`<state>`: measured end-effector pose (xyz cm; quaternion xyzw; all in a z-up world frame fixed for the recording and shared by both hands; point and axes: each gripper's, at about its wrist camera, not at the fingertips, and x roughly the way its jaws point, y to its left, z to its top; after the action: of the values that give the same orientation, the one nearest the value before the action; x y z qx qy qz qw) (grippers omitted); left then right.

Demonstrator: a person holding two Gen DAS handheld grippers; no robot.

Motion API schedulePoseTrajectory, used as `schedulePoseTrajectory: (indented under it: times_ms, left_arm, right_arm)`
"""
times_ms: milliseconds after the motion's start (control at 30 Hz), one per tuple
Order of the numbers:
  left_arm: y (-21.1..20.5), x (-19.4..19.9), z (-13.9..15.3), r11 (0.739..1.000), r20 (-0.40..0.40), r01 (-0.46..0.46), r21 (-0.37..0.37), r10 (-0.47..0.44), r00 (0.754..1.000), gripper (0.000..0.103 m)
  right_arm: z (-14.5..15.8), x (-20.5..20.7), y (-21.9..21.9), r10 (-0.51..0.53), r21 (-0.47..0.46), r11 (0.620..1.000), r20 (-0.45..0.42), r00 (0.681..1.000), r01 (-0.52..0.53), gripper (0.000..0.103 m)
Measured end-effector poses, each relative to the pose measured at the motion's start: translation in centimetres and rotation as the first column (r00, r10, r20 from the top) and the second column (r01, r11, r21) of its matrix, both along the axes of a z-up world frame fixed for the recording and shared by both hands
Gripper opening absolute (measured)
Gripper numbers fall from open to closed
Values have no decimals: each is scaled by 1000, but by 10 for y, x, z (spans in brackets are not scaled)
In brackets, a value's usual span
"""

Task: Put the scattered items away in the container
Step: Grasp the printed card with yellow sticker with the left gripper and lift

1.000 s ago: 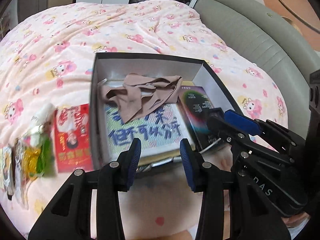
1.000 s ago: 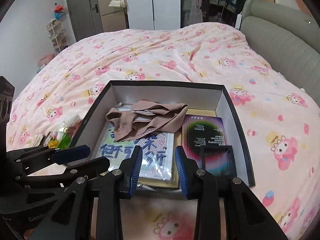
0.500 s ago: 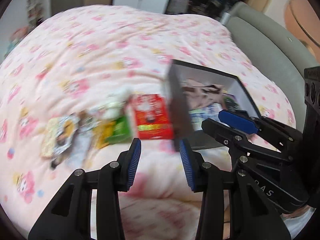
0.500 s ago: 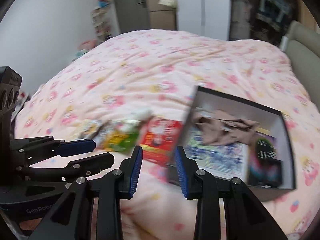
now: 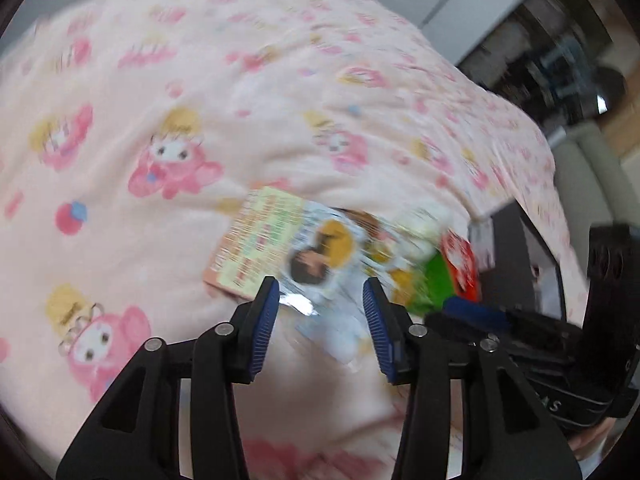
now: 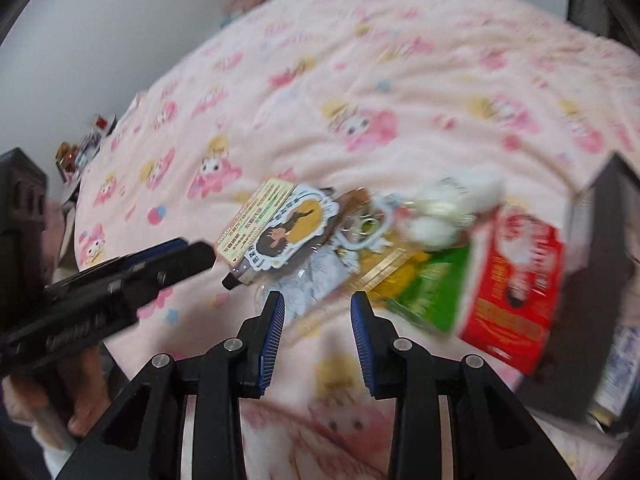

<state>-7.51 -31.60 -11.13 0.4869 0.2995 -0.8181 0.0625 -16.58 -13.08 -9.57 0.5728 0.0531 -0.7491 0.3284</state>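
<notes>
Scattered items lie in a row on the pink bedspread: a yellow-green card (image 5: 260, 248) (image 6: 250, 222), a clear packet with a cartoon sticker (image 5: 324, 252) (image 6: 292, 228), a white fluffy keychain (image 6: 456, 208), a green-yellow packet (image 6: 428, 284) (image 5: 436, 284) and a red packet (image 6: 512, 288) (image 5: 460, 264). The dark box (image 6: 600, 248) (image 5: 516, 260) stands at the right. My left gripper (image 5: 320, 324) is open just short of the sticker packet. My right gripper (image 6: 318, 328) is open in front of the same packet. Both are empty.
The pink printed bedspread (image 5: 160, 100) spreads far to the left and behind. A grey padded headboard (image 5: 588, 184) and wardrobe lie at the back right. Small clutter (image 6: 84, 148) sits off the bed's left edge. The box holds flat items (image 6: 616, 368).
Both grippers have swung left, away from the box, and moved closer to the row of scattered items. The box has slid to the right edge of both views. Both stay open.
</notes>
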Motion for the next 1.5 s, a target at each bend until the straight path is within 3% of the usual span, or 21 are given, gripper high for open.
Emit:
schedulePoseTrajectory:
  times_ms: [67,133,167,267,433,467,533,567,600,700,800,867,933,1000,1100,1200,1267,1333,1400,1500]
  left_arm:
    - [-21,-11,-22,999,52,-21,36,19,998,48]
    - [-39,-19,-37,997,83,-52,57,47,995,57]
    - [-46,-20,-40,995,92,-76,66,70,993,62]
    - [-61,-28,-53,987,96,-81,135,68,993,70]
    - [-57,-45,-74,992,152,-51,116,33,988,70]
    - [-52,-47,-76,994,157,-34,105,18,987,68]
    - [-43,-47,-73,996,133,0,91,-12,991,55]
    - [-40,-46,-70,996,119,11,86,-21,993,48]
    - [-37,-45,-67,995,108,24,92,-34,994,31]
    - [-22,-40,-61,988,84,72,136,-84,993,24]
    - [-2,-37,-49,986,68,138,97,-145,987,20]
    - [6,-39,-46,969,54,192,154,-202,978,20]
    - [9,-41,-42,974,67,195,113,-203,977,20]
    - [6,-41,-42,983,93,177,51,-181,979,31]
    - [-11,-39,-52,981,91,118,151,-133,987,41]
    - [-13,-46,-50,970,68,148,191,-163,984,52]
    - [-9,-56,-47,963,87,164,213,-185,979,53]
    - [-4,-57,-36,949,56,190,250,-210,976,52]
    - [7,-58,-18,950,26,225,217,-236,971,52]
    - [33,-67,-13,936,91,296,189,-316,944,55]
  right_arm:
    - [-13,-14,-12,-4,14,1000,44,999,3,35]
    - [-24,-27,-20,-24,-13,1000,87,996,25,51]
    - [-30,-33,-24,-33,-13,999,98,995,34,55]
    - [-45,-44,-38,-41,26,999,124,991,38,57]
    - [-62,-47,-57,-22,-51,998,200,980,33,56]
    - [-64,-44,-60,-16,-47,999,192,981,25,54]
    - [-62,-42,-61,-20,-29,999,167,986,25,25]
    - [-60,-43,-58,-31,-32,999,157,987,36,20]
    - [-57,-44,-54,-35,-46,998,156,987,43,12]
    - [-43,-44,-34,-47,-96,994,131,990,60,9]
    - [-33,-44,-17,-42,-109,992,121,992,55,8]
    - [-31,-45,-6,-53,-129,989,138,989,71,8]
    - [-30,-44,1,-58,-128,989,141,988,76,8]
    - [-29,-40,9,-57,-123,990,134,989,74,8]
    - [-33,-38,15,-56,-116,991,142,988,73,8]
    - [-40,-39,18,-68,-102,991,139,988,83,8]
    - [-45,-39,26,-92,-93,990,143,985,106,8]
    - [-45,-36,35,-110,-103,987,150,983,126,8]
    - [-37,-28,46,-127,-108,984,118,985,140,8]
    - [-29,-12,64,-147,-86,985,58,987,152,8]
